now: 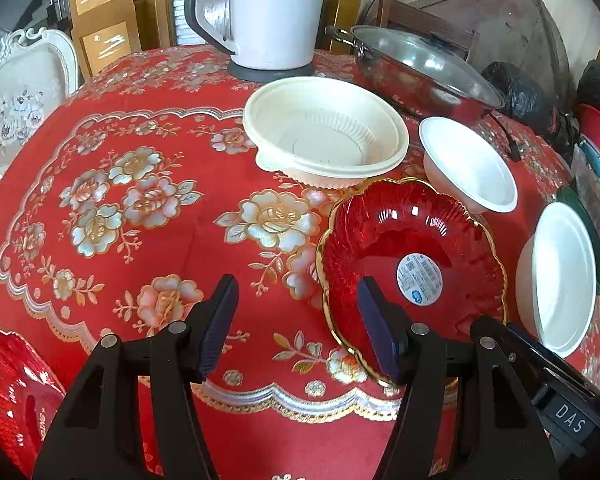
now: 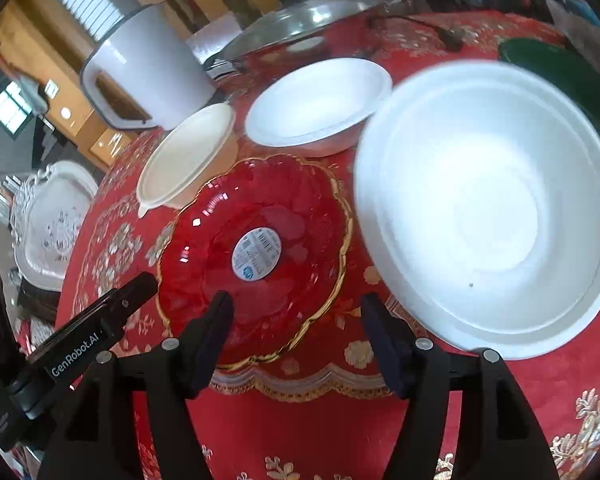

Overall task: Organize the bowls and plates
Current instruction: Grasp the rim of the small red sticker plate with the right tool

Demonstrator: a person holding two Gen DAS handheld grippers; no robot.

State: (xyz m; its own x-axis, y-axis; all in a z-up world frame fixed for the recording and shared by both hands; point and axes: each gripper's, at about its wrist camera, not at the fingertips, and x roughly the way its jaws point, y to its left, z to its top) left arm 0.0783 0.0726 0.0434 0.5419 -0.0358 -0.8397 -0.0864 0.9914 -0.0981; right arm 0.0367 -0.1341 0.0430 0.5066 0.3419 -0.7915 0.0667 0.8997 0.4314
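The left gripper [image 1: 296, 328] hangs over the red cloth [image 1: 148, 184] with its jaws spread and nothing between them; its right finger overlaps the near rim of the red plate [image 1: 414, 260]. The right gripper [image 2: 296, 336] is also spread and empty, its jaws framing the plate's near edge [image 2: 256, 256]. That plate, scalloped with a gold rim, lies flat on the cloth and carries only a round label [image 2: 257, 254] at its centre. Just beyond it stands the cream bowl [image 1: 326, 134], empty, ribbed inside. To its right sits a small white bowl [image 1: 468, 164], empty. A larger white bowl [image 2: 488, 208] at the right looks blurred and empty. Behind stand a white kettle [image 1: 276, 12] and a lidded steel pot [image 1: 420, 68]. Another red dish [image 1: 12, 392] shows at the left view's lower left.
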